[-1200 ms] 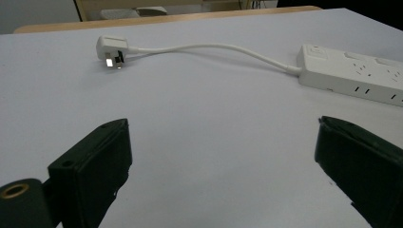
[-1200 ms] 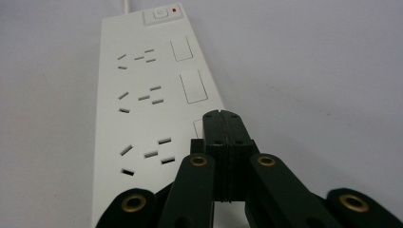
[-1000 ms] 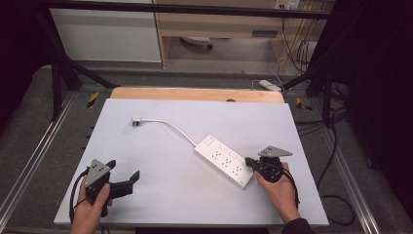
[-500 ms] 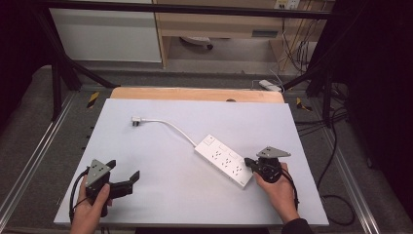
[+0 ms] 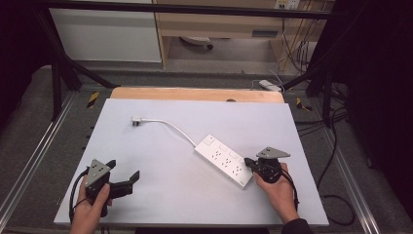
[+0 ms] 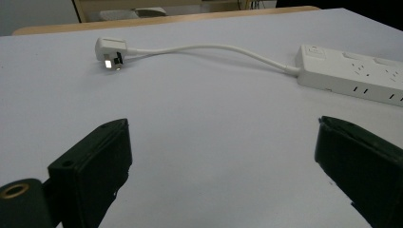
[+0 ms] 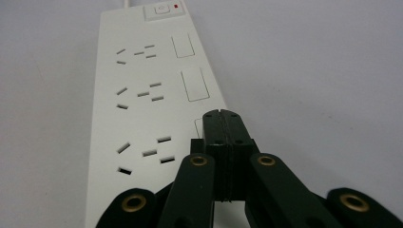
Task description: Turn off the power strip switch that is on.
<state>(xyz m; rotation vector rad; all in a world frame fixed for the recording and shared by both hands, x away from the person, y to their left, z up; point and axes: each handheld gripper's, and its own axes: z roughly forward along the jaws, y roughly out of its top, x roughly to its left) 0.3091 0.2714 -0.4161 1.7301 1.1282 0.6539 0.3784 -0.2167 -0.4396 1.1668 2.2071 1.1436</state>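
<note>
Little has changed since the earlier frames: both grippers and the strip [image 5: 225, 160] lie where they did, and the right gripper [image 5: 249, 163] has edged only slightly along the strip's near end.

The strip lies on the table [image 5: 195, 122] right of centre, running from about 10 o'clock to 4 o'clock, its cord [image 5: 170, 126] curving off toward 10 o'clock to the plug [image 5: 136, 120]. In the right gripper view the jaws are pressed together with no gap and nothing between them, their tip over the strip's surface beside the nearest rocker; whether it touches cannot be told. That rocker is mostly hidden behind the jaws. The left gripper [image 5: 122, 175], at 7 o'clock on the table, has its jaws spread wide and holds nothing; it is well apart from the strip.

The strip's far end is cut off in the left gripper view.

Counted: one strip, one plug, three socket groups, three rockers, one main switch [image 7: 163, 9] with a red light, two grippers.
</note>
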